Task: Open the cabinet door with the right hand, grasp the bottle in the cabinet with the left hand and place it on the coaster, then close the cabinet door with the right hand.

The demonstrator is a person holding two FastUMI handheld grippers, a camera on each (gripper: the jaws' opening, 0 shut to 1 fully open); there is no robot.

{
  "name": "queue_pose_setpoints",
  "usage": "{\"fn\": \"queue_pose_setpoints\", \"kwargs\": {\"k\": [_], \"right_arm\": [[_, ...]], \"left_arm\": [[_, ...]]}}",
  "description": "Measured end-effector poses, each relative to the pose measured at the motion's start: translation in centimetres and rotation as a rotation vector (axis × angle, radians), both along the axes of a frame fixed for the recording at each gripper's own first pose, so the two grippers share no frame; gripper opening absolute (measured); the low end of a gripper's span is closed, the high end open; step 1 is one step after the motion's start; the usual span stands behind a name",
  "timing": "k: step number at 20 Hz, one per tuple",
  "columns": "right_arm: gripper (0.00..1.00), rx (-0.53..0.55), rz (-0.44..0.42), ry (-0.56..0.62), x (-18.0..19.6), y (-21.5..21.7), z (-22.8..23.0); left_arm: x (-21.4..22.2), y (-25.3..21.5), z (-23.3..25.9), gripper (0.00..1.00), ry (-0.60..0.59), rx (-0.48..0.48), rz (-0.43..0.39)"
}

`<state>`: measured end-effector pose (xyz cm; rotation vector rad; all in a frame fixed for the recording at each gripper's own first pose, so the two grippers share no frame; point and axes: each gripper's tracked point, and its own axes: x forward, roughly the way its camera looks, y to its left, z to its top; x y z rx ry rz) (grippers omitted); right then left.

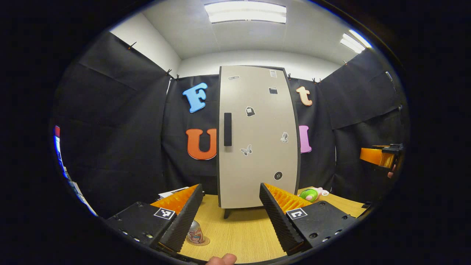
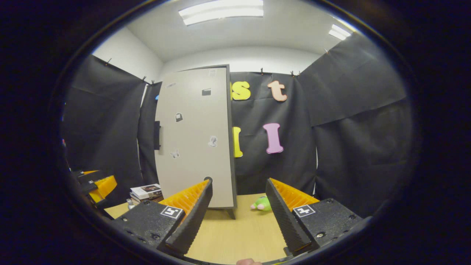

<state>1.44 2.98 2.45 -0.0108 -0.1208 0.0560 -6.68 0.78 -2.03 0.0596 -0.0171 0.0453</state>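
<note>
Left gripper view showed the bottle [image 1: 195, 232] on its coaster [image 1: 203, 241], cabinet door [image 1: 257, 136] shut. Both left tongs [image 1: 231, 215] and right tongs [image 2: 239, 215] gaped empty.

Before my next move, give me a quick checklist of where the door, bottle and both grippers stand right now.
1. Cabinet door shut, handle on its left edge: ok.
2. Left gripper open and holding nothing: ok.
3. Right gripper open and holding nothing: ok.
4. Bottle upright on the coaster, right beside the left gripper's finger: ok, but mind that finger when moving.
5. Table in front of the door bare; green toy lies off to the cabinet's right: ok.
6. Anything left inside the cabinet: cannot tell.
</note>
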Motion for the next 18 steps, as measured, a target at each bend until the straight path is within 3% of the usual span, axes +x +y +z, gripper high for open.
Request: {"fn": "queue_pose_setpoints", "kwargs": {"k": [1,5,9,18], "right_arm": [[0.94,-0.001,0.003,0.001,0.0,0.2,0.1],[0.9,0.004,0.003,0.001,-0.1,0.5,-0.2],[0.94,0.0,0.0,0.011,0.1,0.5,-0.6],[0.91,0.016,-0.002,0.018,0.5,0.4,-0.9]], "left_arm": [[0.0,-0.1,0.0,0.94,0.002,0.0,-0.002],[0.2,-0.3,-0.1,0.94,0.005,-0.001,-0.013],[0.3,-0.4,-0.2,0.94,0.007,0.001,-0.021],[0.8,-1.3,0.2,0.94,0.032,0.001,-0.02]]}}
